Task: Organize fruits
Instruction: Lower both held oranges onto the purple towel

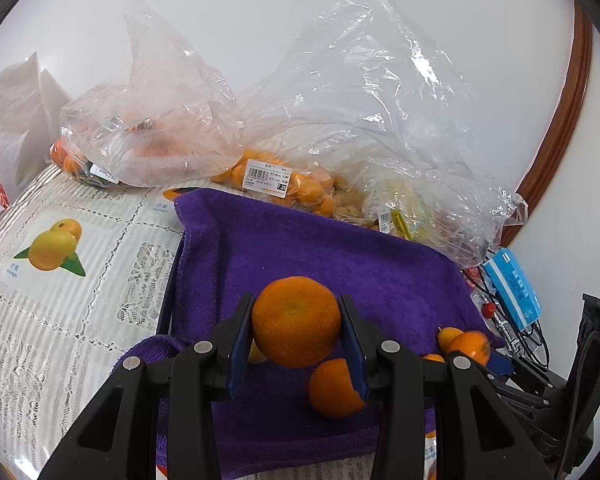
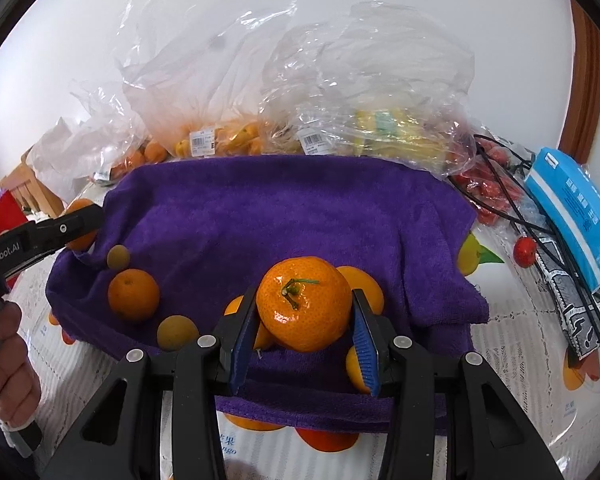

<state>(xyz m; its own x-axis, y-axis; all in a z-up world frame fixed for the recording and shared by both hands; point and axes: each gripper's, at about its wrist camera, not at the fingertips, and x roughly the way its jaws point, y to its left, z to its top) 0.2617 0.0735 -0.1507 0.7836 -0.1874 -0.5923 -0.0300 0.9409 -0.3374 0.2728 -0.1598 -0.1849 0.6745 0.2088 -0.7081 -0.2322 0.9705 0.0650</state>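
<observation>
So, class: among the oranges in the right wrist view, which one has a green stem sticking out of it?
The orange clamped in the right gripper; the loose orange on the purple towel shows none.

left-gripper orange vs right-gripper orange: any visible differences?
The round matte orange in the left gripper shows a bare navel, no stem; the glossy orange in the right gripper carries a green stem. Left's skin looks dull, right's shines. Both are clamped between blue pads above the purple towel.

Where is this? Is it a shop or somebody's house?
Probably a home, just after shopping: a lace tablecloth with fruit pictures, plastic bags of fruit bearing price labels, and a purple towel for the oranges.
</observation>
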